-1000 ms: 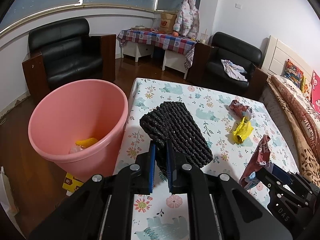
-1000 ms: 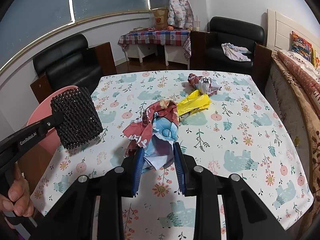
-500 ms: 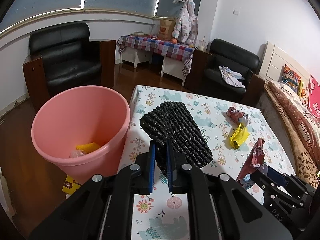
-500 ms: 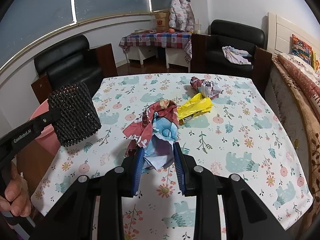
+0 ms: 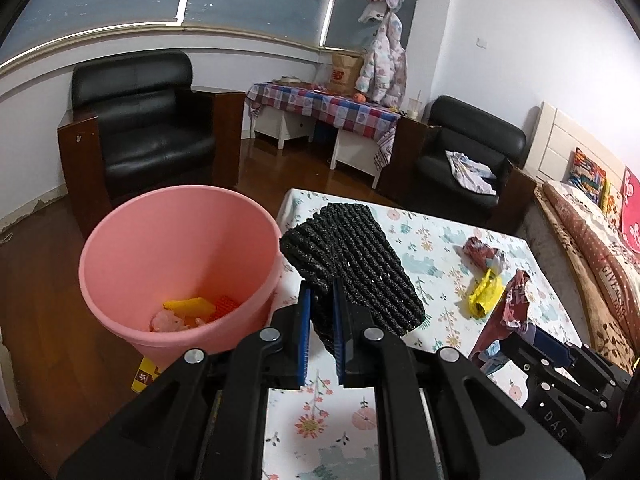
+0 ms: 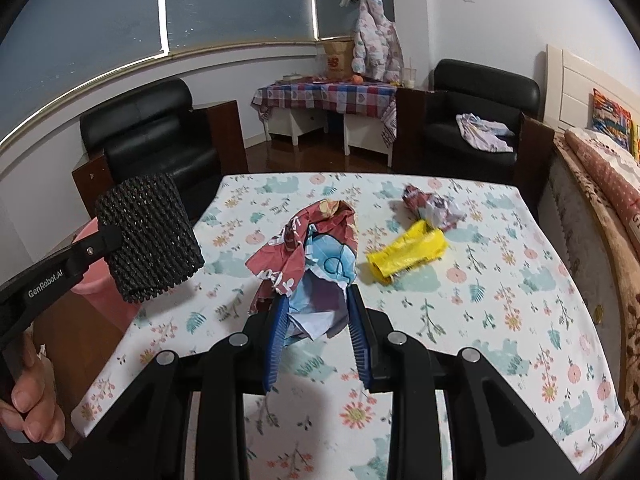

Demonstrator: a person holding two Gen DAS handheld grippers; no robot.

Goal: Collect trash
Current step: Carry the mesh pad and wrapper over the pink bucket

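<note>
My left gripper (image 5: 320, 322) is shut on a black foam net sleeve (image 5: 356, 264), held above the table's left edge beside the pink bucket (image 5: 120, 240). The sleeve also shows in the right wrist view (image 6: 150, 238). My right gripper (image 6: 316, 316) is shut on a crumpled red and blue wrapper (image 6: 316, 248), held above the floral tablecloth (image 6: 500, 320). A yellow wrapper (image 6: 408, 256) and a crumpled dark red and white wrapper (image 6: 432, 206) lie on the table beyond it.
The bucket holds yellow and orange trash (image 5: 192, 308). It stands on the wood floor left of the table. Black armchairs (image 5: 140, 128) and a checked side table (image 5: 324, 100) stand behind. A bed (image 5: 600, 248) runs along the right.
My left gripper has lifted the black sleeve and moved it left, closer to the pink bucket. My right gripper keeps its hold on the red and blue wrapper and has risen slightly.
</note>
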